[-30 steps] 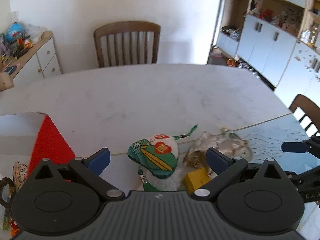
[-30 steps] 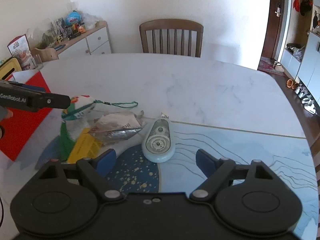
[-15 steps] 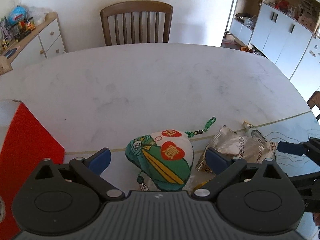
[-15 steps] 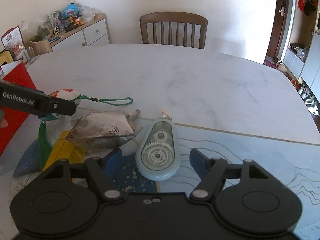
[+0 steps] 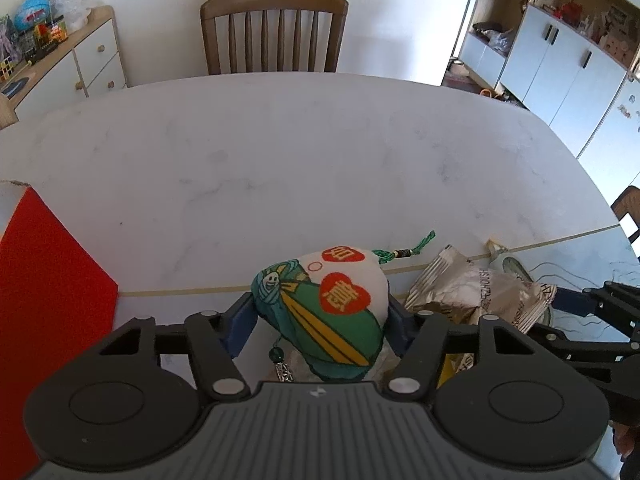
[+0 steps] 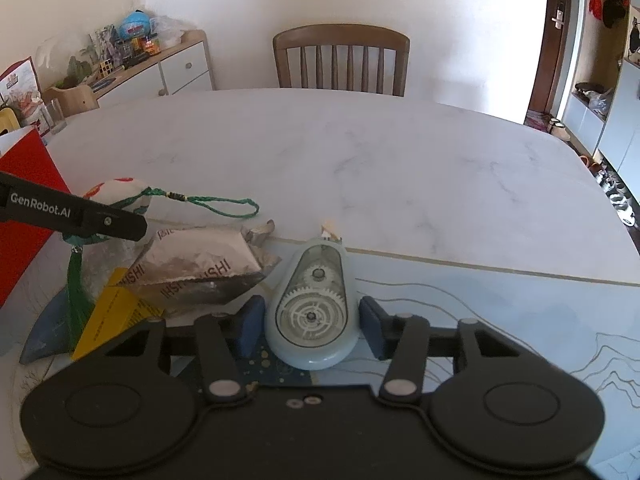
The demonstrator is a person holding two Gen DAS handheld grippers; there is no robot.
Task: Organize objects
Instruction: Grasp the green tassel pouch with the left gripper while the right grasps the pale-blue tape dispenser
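Within the last second both grippers have narrowed: the left gripper (image 5: 320,316) now presses its blue pads against the stuffed green-and-white fabric charm (image 5: 324,312) at the table's near left, while the right gripper (image 6: 312,320) brackets the pale blue plastic tape dispenser (image 6: 312,308) – pads just beside it, contact unclear. Lifting both looks next.

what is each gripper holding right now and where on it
Left gripper: green-and-white embroidered fabric sachet, across its sides. Right gripper brackets the pale blue correction tape dispenser; contact unclear.
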